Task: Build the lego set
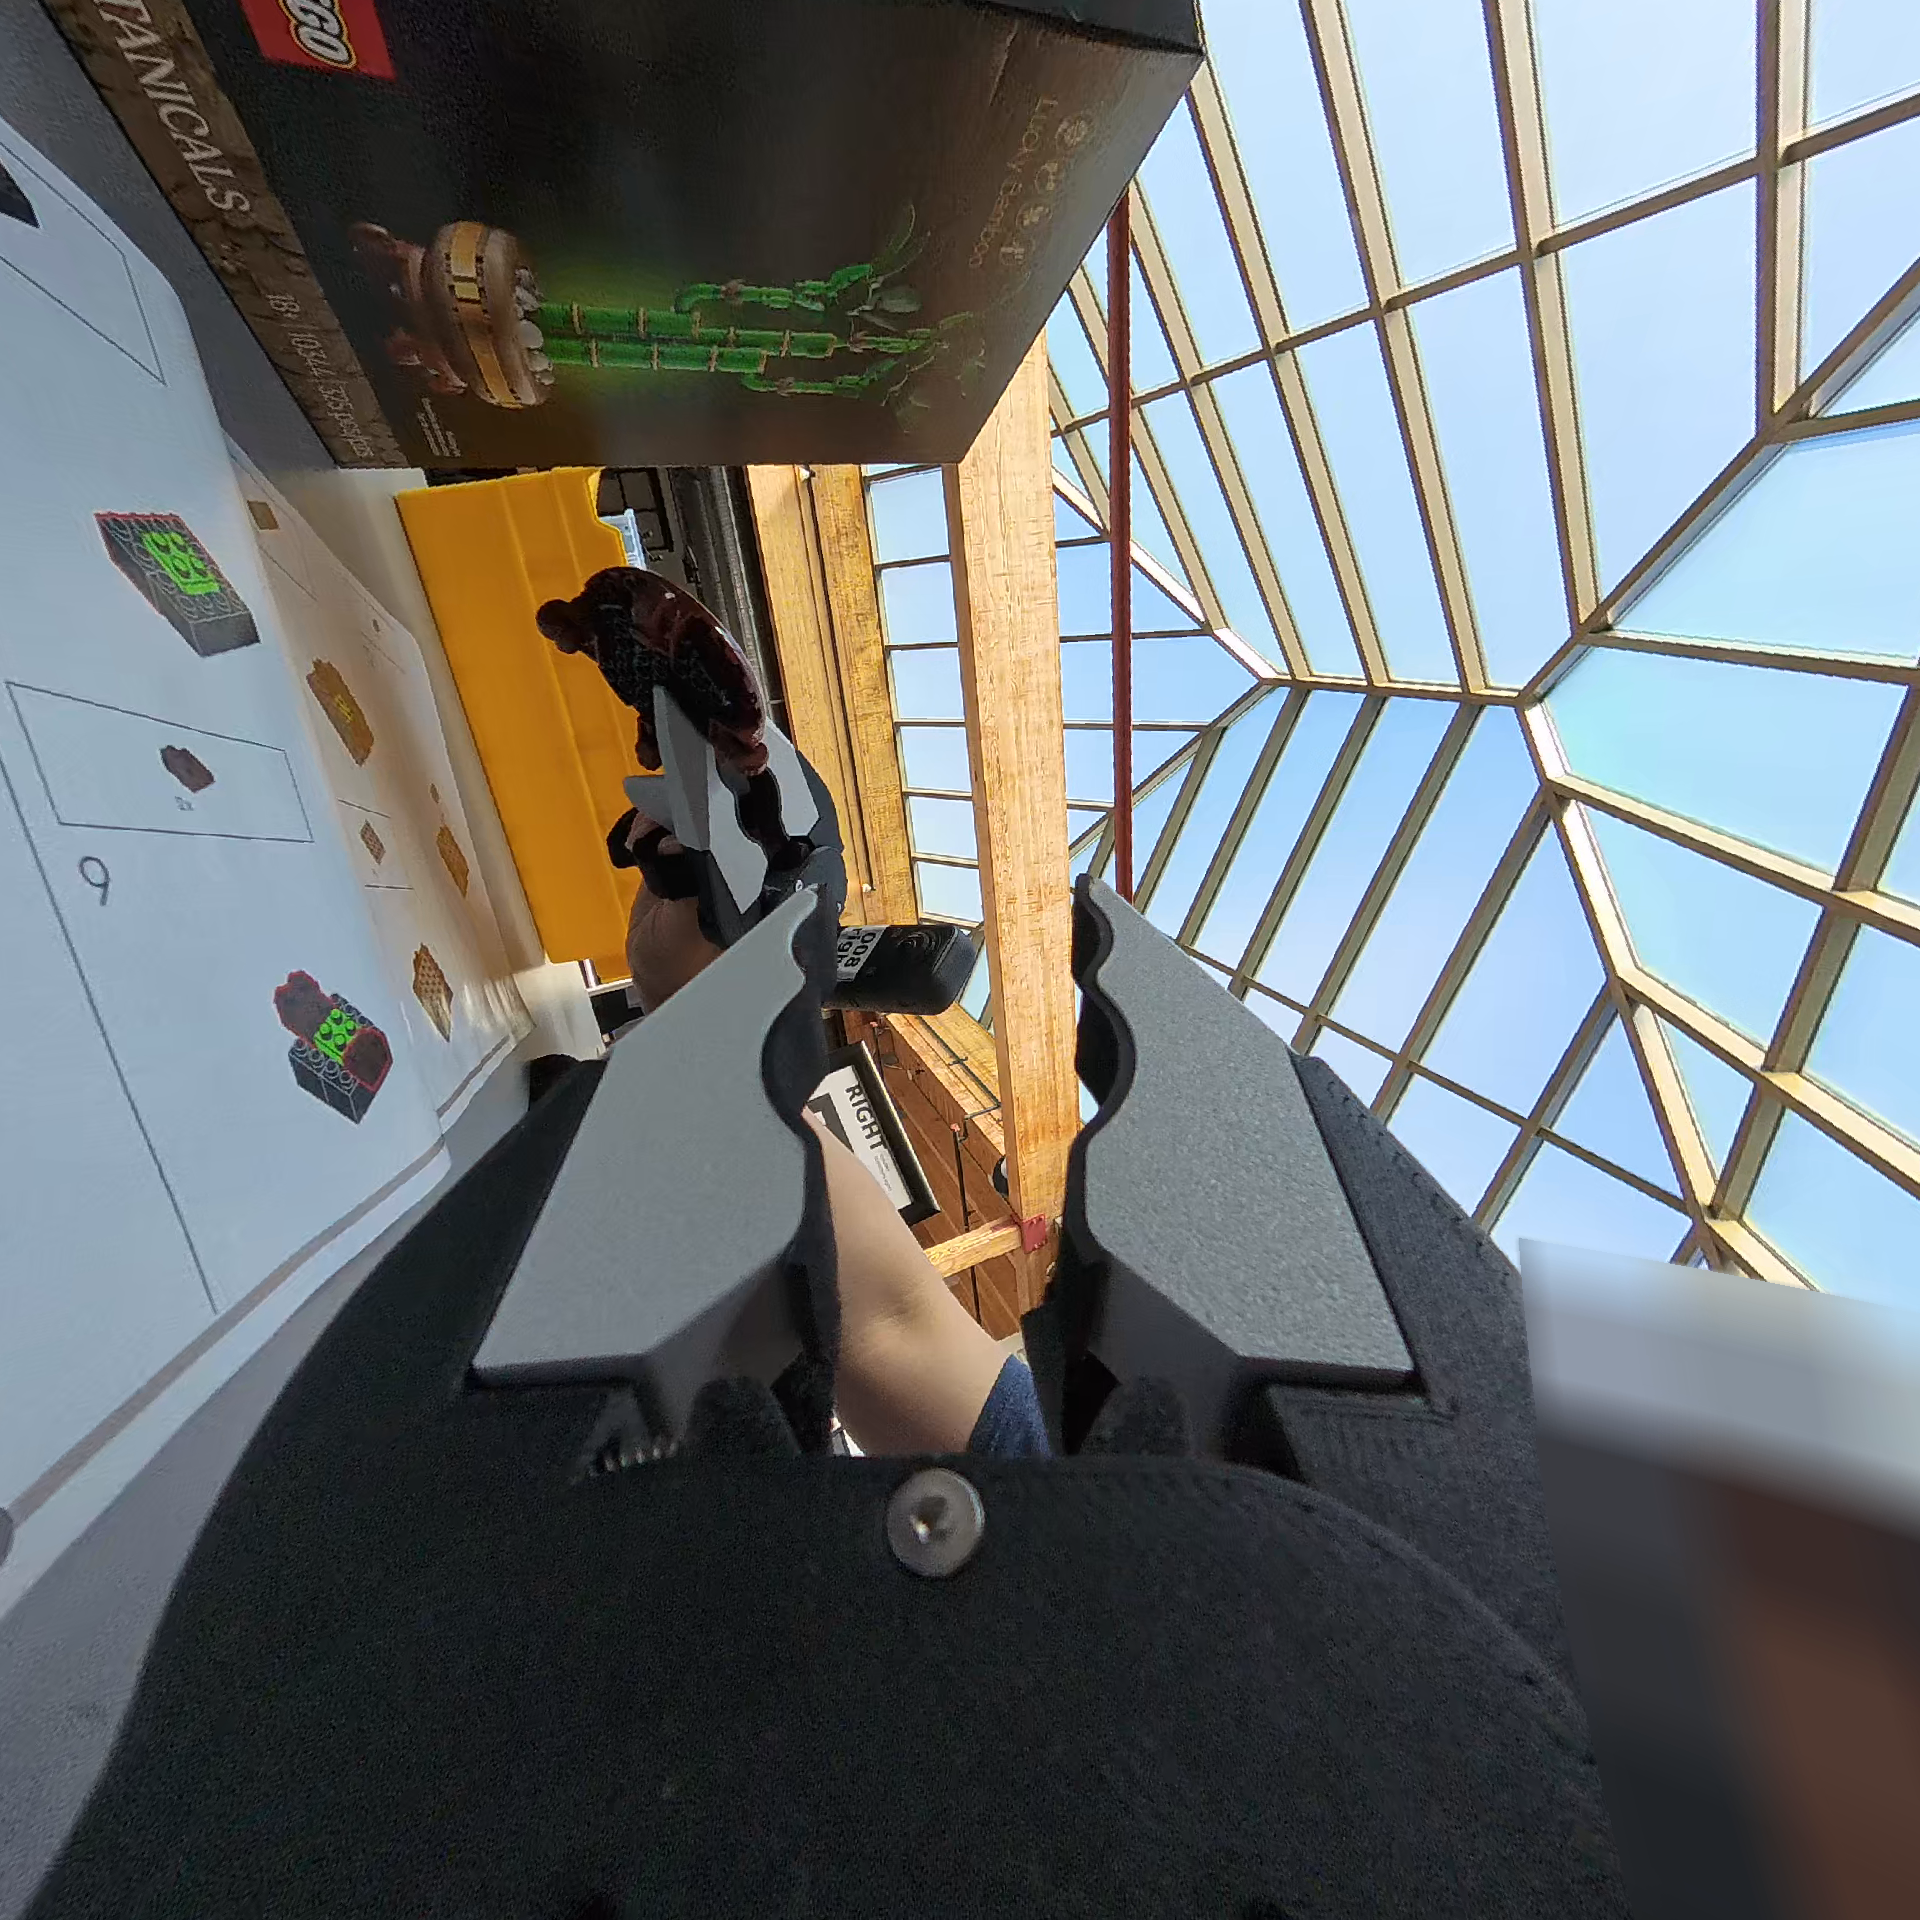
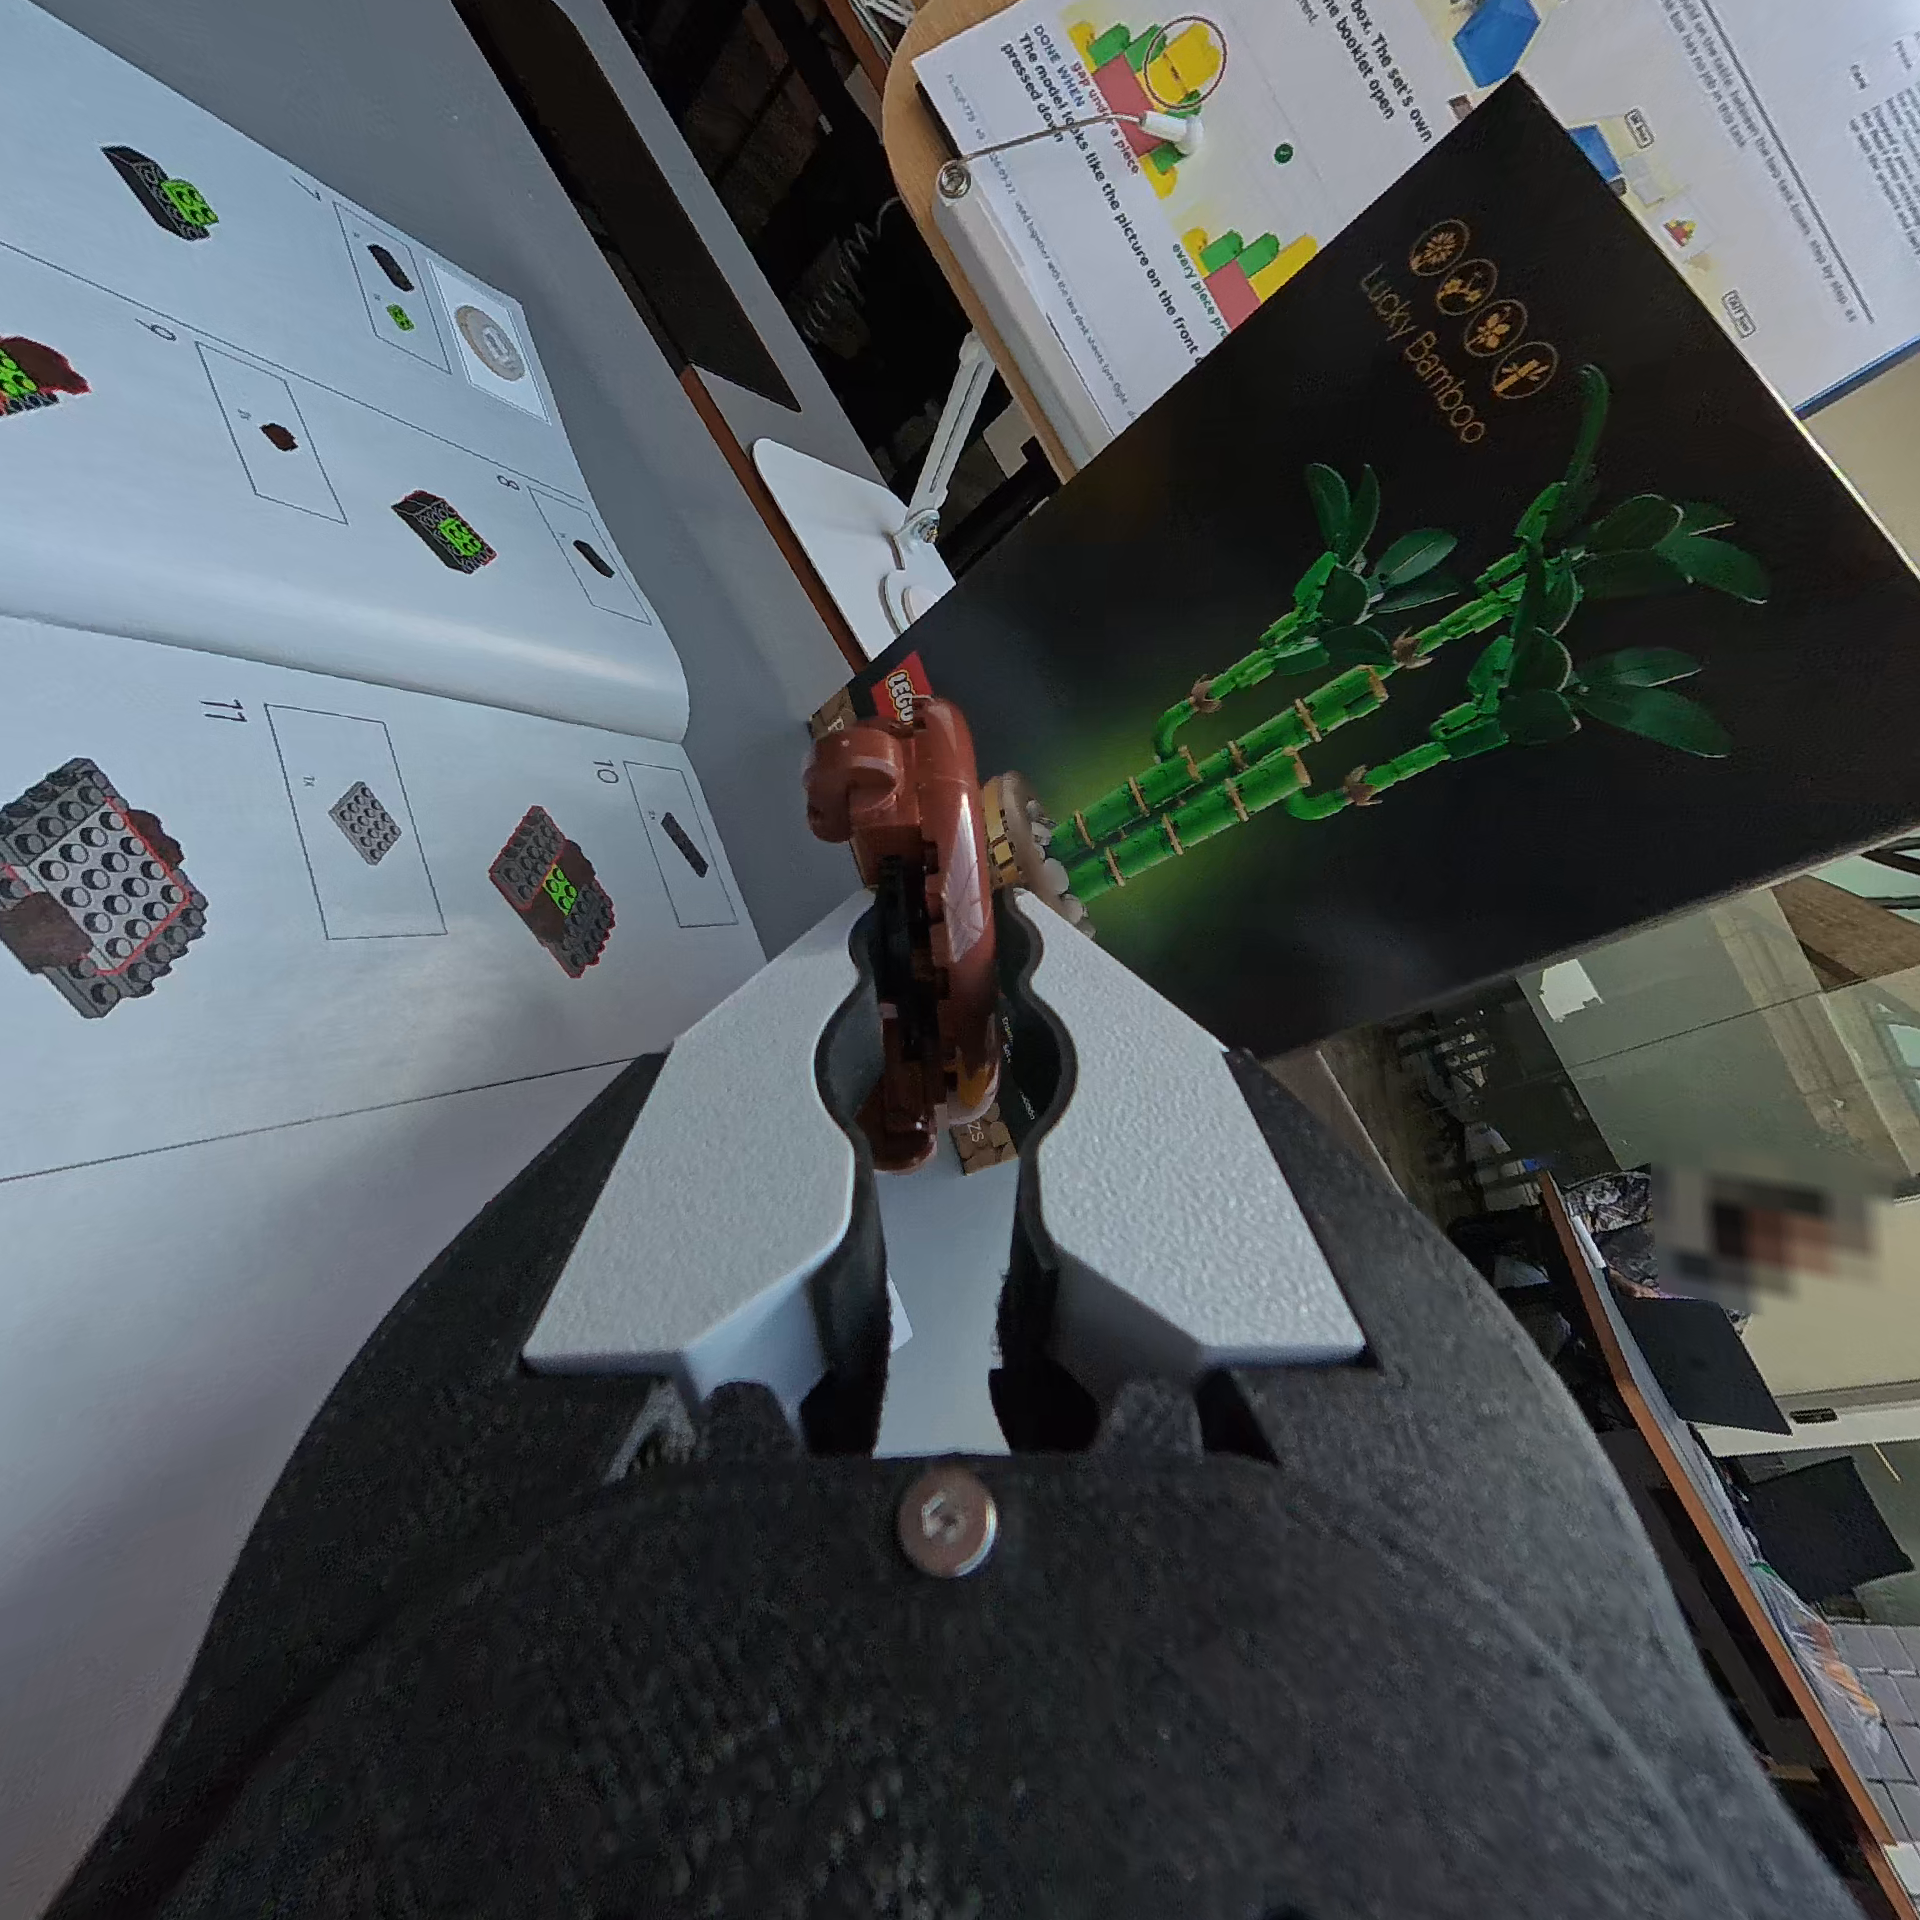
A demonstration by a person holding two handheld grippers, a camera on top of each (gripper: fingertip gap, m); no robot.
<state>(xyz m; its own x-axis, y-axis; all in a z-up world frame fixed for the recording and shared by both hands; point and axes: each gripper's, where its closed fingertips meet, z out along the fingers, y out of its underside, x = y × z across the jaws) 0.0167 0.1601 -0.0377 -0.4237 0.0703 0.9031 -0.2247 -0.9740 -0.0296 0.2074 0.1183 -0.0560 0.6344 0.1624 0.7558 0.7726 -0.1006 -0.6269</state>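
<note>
Two hand-held grippers were in play. Nearest in the right wrist view, the right hand-held gripper [image 2: 940, 966] was clenched on a reddish-brown and black brick assembly [image 2: 920, 935], which stood edge-on between the fingers with its rounded brown end poking out past the tips. We judged that grip sensible: held by the flat sides, the part's studs and edges stayed free for whatever gets added next.

The left hand-held gripper [image 1: 940, 935] had its jaws apart with nothing between them. It was tipped well upward, so its camera took in mostly a glazed roof [image 1: 1507, 520] and a timber beam [image 1: 1013, 790]. From that view we saw the right hand-held gripper [image 1: 727, 821] farther off, lifted clear of the table with the same assembly [image 1: 686, 665] in it. We read this as the free gripper waiting to fetch a piece or to steady the build.

Past the grippers, the instruction booklet [image 2: 312, 623] lay open and flat on the table [image 2: 499, 208], numbered build steps showing; presumably kept there for reference. Behind it the set's black box [image 2: 1403, 675] stood upright, its bamboo picture facing us. A yellow bin [image 1: 499, 675] sat beyond the booklet. Farthest off, printed sheets [image 2: 1143, 187] were clipped to a board.

No loose bricks were visible in either view.
</note>
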